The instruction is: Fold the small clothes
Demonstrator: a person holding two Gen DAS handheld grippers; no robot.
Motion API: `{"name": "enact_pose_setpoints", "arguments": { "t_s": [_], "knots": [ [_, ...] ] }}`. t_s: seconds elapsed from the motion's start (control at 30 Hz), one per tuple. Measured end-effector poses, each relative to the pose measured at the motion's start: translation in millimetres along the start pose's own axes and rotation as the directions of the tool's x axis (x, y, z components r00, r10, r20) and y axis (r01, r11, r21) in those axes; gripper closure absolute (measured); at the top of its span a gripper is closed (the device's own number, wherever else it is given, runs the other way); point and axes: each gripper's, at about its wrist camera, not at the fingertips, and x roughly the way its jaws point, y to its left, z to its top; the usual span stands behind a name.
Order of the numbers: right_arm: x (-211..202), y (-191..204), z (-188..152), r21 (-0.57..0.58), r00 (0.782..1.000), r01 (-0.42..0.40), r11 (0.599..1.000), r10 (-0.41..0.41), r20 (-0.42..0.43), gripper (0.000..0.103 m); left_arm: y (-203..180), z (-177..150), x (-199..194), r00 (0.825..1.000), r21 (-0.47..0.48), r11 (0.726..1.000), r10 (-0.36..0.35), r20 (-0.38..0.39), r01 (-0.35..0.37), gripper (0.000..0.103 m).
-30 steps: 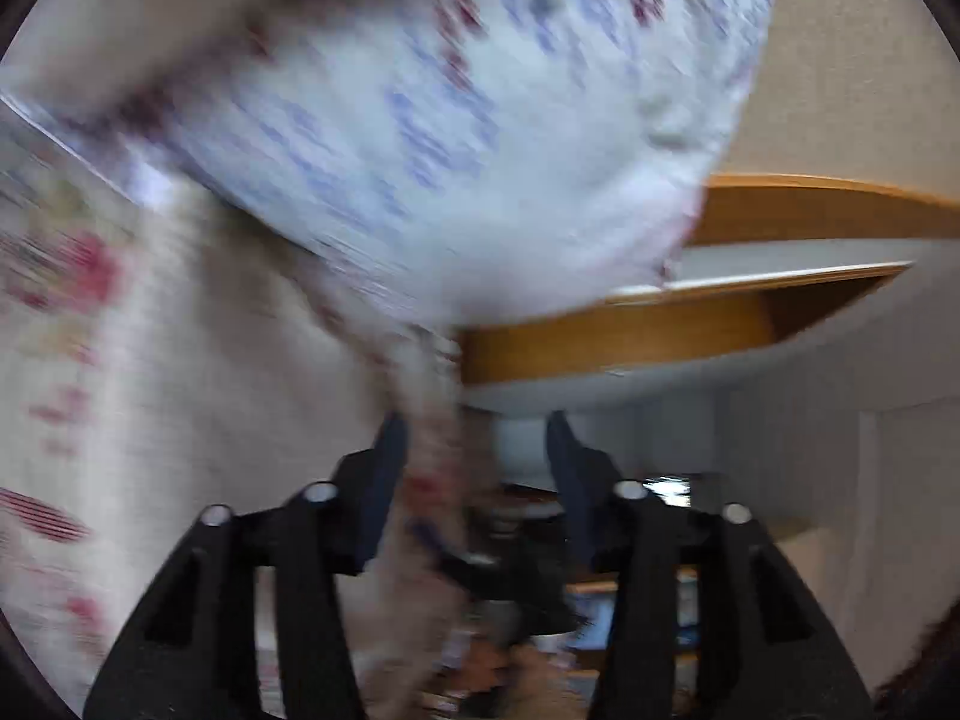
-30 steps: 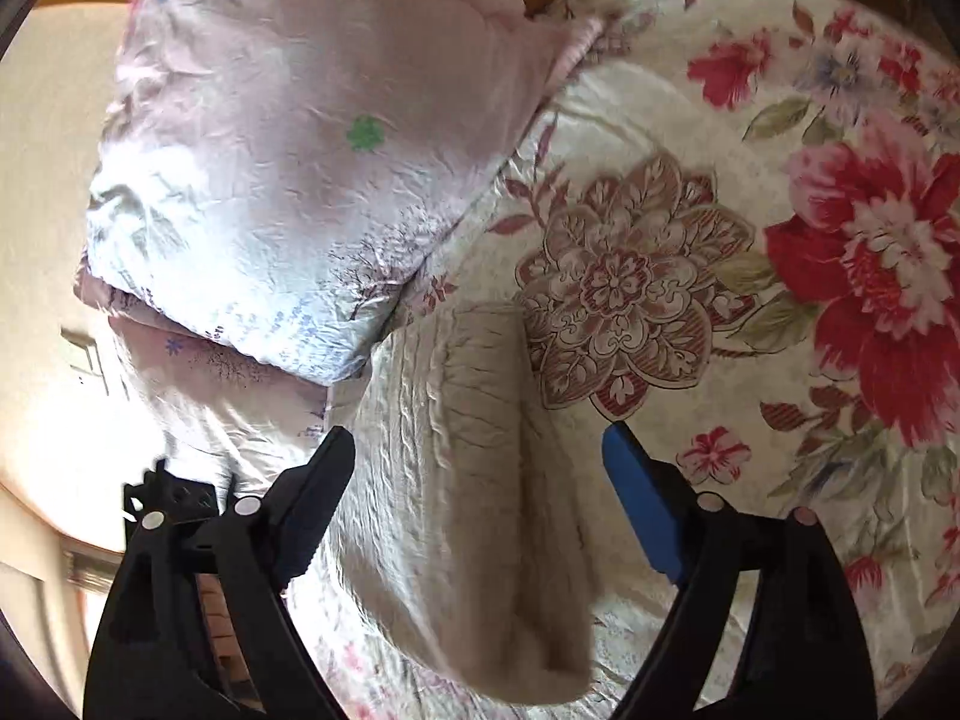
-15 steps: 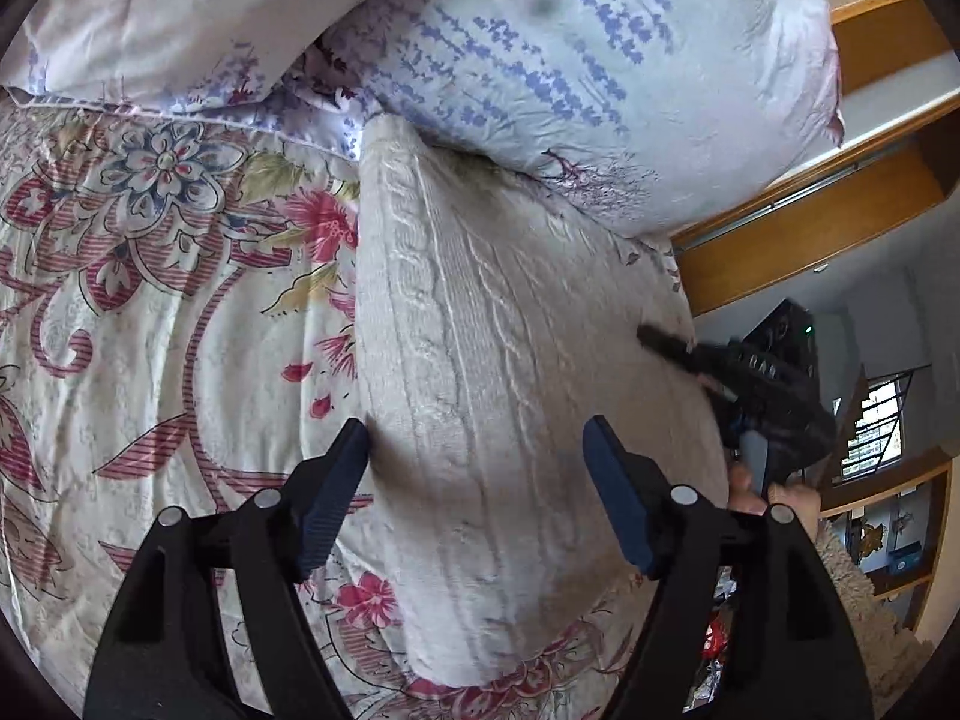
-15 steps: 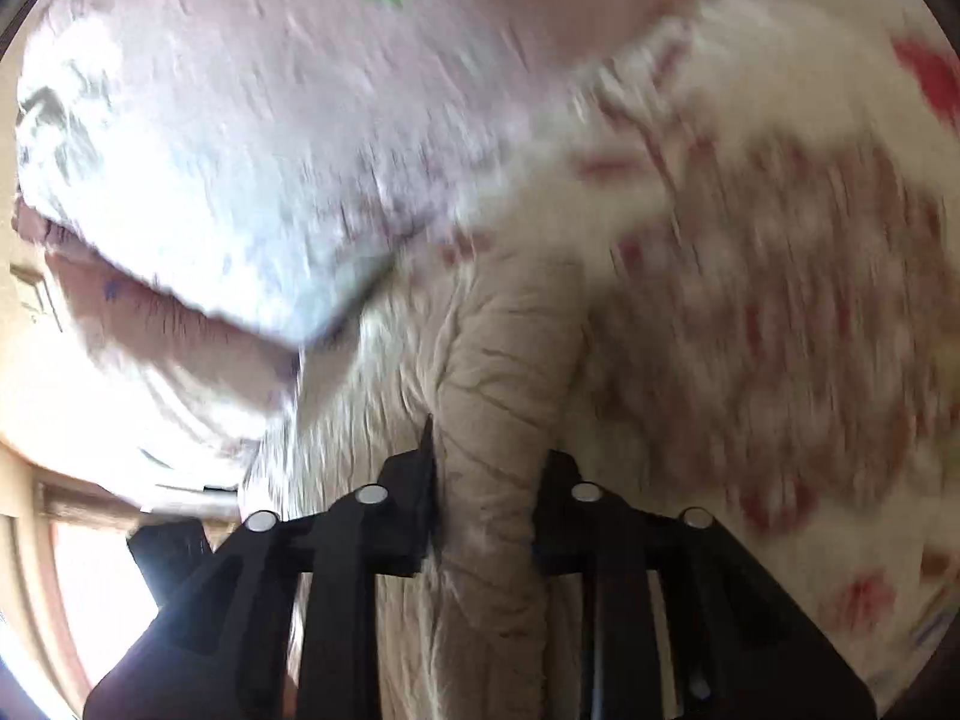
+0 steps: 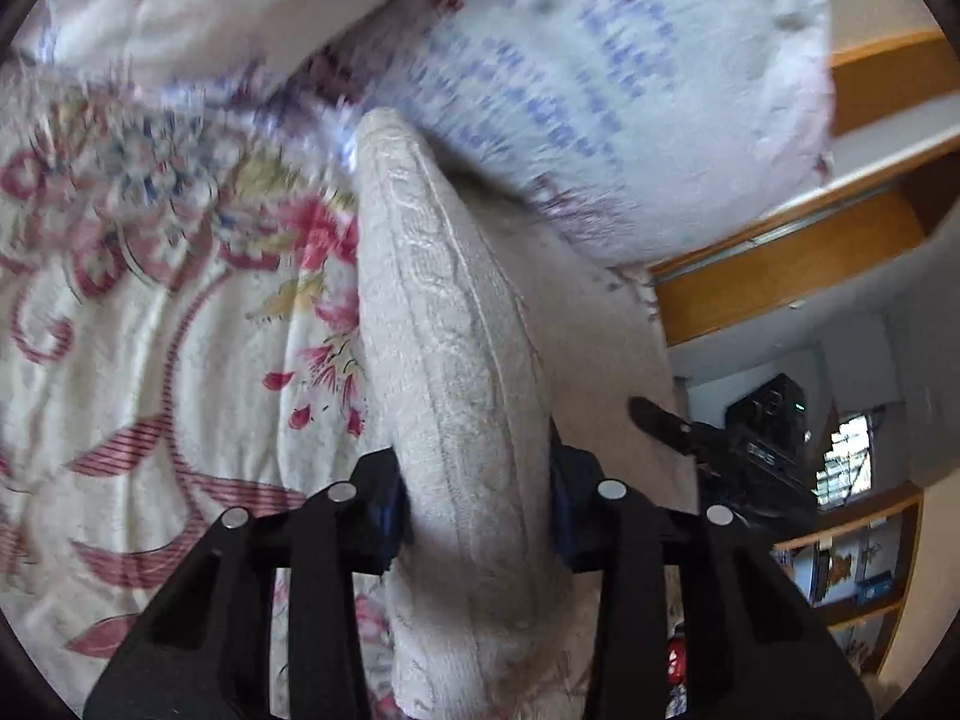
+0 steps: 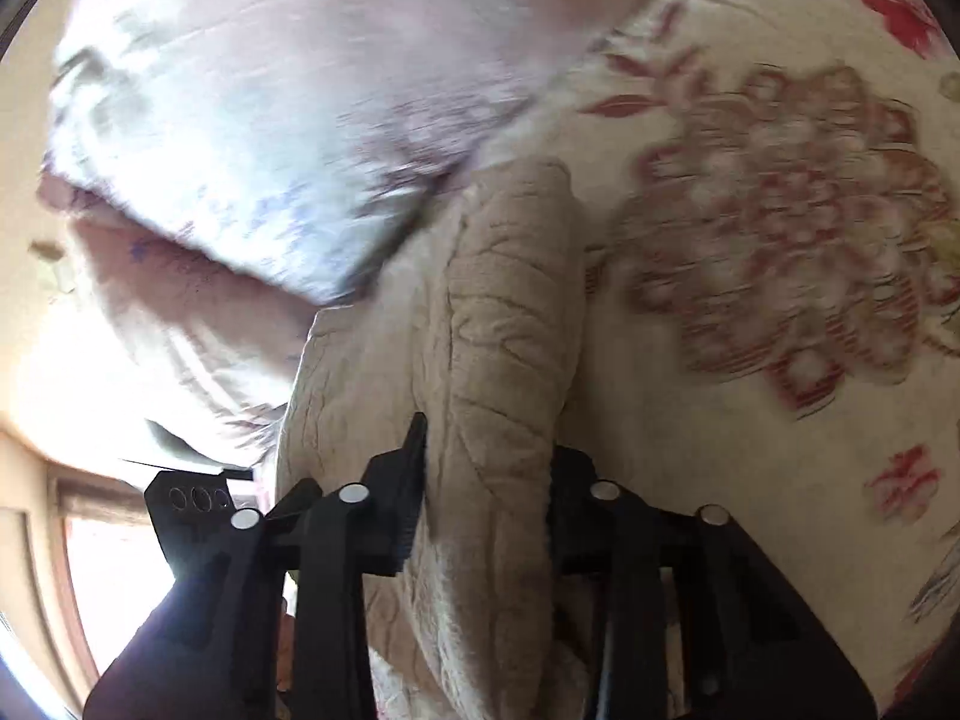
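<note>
1. On the flowered bedspread [image 5: 150, 360], close below the pillows, both tools are clamped on one cream knitted garment [image 5: 456, 372]. The left tool [image 5: 474, 516] pinches a raised ridge of the knit between its fingers, low over the bed and aimed toward the pillow with blue print [image 5: 600, 90].
2. The right tool [image 6: 486, 498] likewise squeezes a bunched fold of the same garment [image 6: 510, 324], its fingers pressed into the cloth from both sides and pointed toward the pale pink pillow [image 6: 270, 108].
3. In the left wrist view the right tool [image 5: 690, 426] shows as a dark shape at the garment's far edge, beside the wooden bed frame [image 5: 780, 276]; its tips are hard to make out there.
4. Motion blur smears the pillows and the bedspread print in both views. The garment's near end is cut off behind the tool bodies, and the hands holding them are not clearly seen.
5. The garment lies lengthwise, its long axis running from the tools up to the pillows, its far end touching the pillow with blue print.
</note>
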Motion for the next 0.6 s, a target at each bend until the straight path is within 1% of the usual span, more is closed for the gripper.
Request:
{"name": "enact_pose_setpoints", "arguments": {
  "t_s": [0.03,0.07,0.1,0.13,0.17,0.2,0.23,0.27,0.3,0.33,0.37,0.4,0.43,0.47,0.5,0.53,0.57,0.6],
  "knots": [
    [4.9,10.4,-5.4,-0.02,0.999,-0.041,0.999,0.041,-0.016,0.074,-3.1,-1.4,-17.5,1.0,0.044,0.999,0.0,0.031,-0.001,0.066],
    [12.1,21.2,-11.3,-0.048,0.998,-0.061,0.997,0.059,-0.037,0.074,-2.3,-3.4,-35.7,0.998,0.072,0.997,0.0,0.065,-0.004,0.066],
    [19.6,29.9,-15.2,-0.074,0.997,-0.053,0.996,0.05,-0.053,0.074,1.4,-5.5,-49.3,0.996,0.079,0.997,0.007,0.086,-0.013,0.065],
    [27.5,38.7,-19.6,-0.105,0.997,-0.033,0.994,0.025,-0.075,0.073,6.9,-6.5,-60.1,0.994,0.084,0.995,0.038,0.098,-0.047,0.063],
    [37.0,47.2,-25.1,-0.136,0.995,0.008,0.991,-0.022,-0.096,0.073,14.1,-8.3,-69.3,0.987,0.096,0.987,0.118,0.105,-0.128,0.06],
    [40.4,49.8,-27.7,-0.139,0.994,0.031,0.99,-0.045,-0.098,0.072,19.8,-10.6,-75.1,0.976,0.101,0.975,0.186,0.116,-0.197,0.058],
    [40.3,50.3,-30.3,-0.13,0.993,0.052,0.99,-0.065,-0.095,0.072,24.7,-14.9,-82.0,0.958,0.104,0.958,0.254,0.131,-0.268,0.057],
    [35.1,49.3,-34.2,-0.108,0.995,0.044,0.993,-0.053,-0.082,0.07,29.1,-22.5,-92.6,0.94,0.112,0.94,0.302,0.158,-0.321,0.057],
    [28.3,48.1,-37.3,-0.096,0.997,0.029,0.995,-0.036,-0.07,0.064,30.8,-28.0,-101.7,0.936,0.119,0.937,0.307,0.172,-0.33,0.054],
    [22.7,48.3,-40.9,-0.091,0.998,0.019,0.996,-0.025,-0.06,0.061,30.7,-36.0,-111.8,0.931,0.127,0.932,0.313,0.189,-0.34,0.052],
    [17.8,49.1,-46.1,-0.094,0.998,0.008,0.996,-0.014,-0.056,0.057,29.8,-43.9,-118.6,0.924,0.135,0.926,0.322,0.207,-0.353,0.045],
    [18.0,50.5,-51.6,-0.098,0.998,-0.001,0.995,-0.006,-0.069,0.057,27.7,-56.2,-126.7,0.915,0.147,0.917,0.334,0.226,-0.371,0.04],
    [21.1,52.6,-55.6,-0.103,0.997,-0.01,0.995,0.001,-0.083,0.059,25.9,-64.4,-129.9,0.911,0.155,0.912,0.338,0.236,-0.379,0.038],
    [27.8,56.3,-60.1,-0.143,0.996,0.022,0.989,-0.034,-0.078,0.094,25.3,-73.2,-135.5,0.91,0.164,0.91,0.339,0.238,-0.382,0.032],
    [30.2,57.8,-59.0,-0.172,0.994,0.079,0.982,-0.09,-0.055,0.093,23.9,-84.5,-138.2,0.907,0.176,0.903,0.347,0.238,-0.391,0.025],
    [32.0,54.6,-55.0,-0.15,0.989,0.148,0.977,-0.15,0.002,0.093,21.9,-95.4,-141.7,0.904,0.191,0.895,0.356,0.238,-0.403,0.021],
    [32.1,48.8,-52.3,-0.102,0.989,0.15,0.983,-0.148,0.026,0.093,16.6,-107.4,-136.3,0.893,0.217,0.876,0.38,0.241,-0.431,0.012],
    [33.7,40.6,-45.5,-0.039,0.988,0.15,0.988,-0.149,0.041,0.093,14.0,-116.7,-134.8,0.881,0.236,0.856,0.404,0.247,-0.459,0.006]
  ]
}}
